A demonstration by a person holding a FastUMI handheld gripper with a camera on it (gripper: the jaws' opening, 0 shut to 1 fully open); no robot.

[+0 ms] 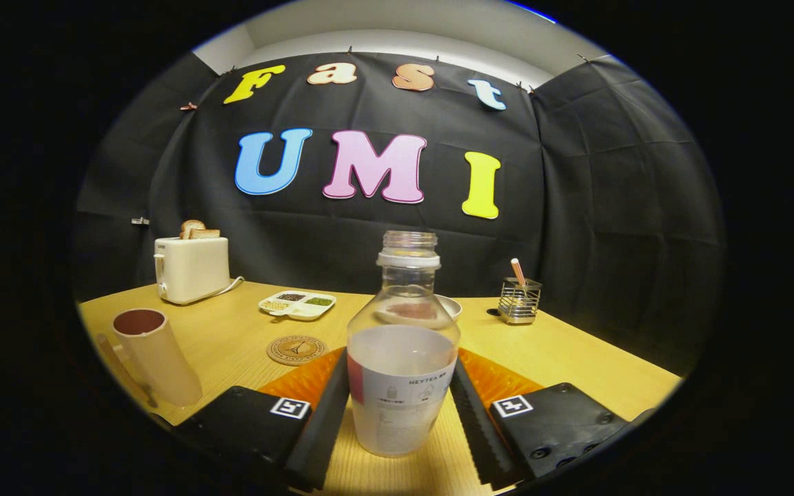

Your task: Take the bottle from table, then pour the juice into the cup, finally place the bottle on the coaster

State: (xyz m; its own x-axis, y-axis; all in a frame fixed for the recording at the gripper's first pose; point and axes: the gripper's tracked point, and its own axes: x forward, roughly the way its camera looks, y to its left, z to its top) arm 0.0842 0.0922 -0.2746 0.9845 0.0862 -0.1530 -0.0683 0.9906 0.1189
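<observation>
A clear, uncapped bottle [402, 386] with a white label stands upright on the wooden table [562, 351], right between my fingers. My gripper [400, 368] is shut on the bottle, with one finger pressed against each side of its lower body. No liquid is visible inside it. A tall beige cup [154, 358] with a dark red inside stands to the left of the left finger. The round cork coaster [296, 349] lies flat just beyond the left finger, between the cup and the bottle.
A cream toaster [191, 269] with bread slices stands at the back left. A white divided dish [298, 304] lies beyond the coaster. A bowl [451, 306] sits partly hidden behind the bottle. A wire holder [519, 301] stands at the back right.
</observation>
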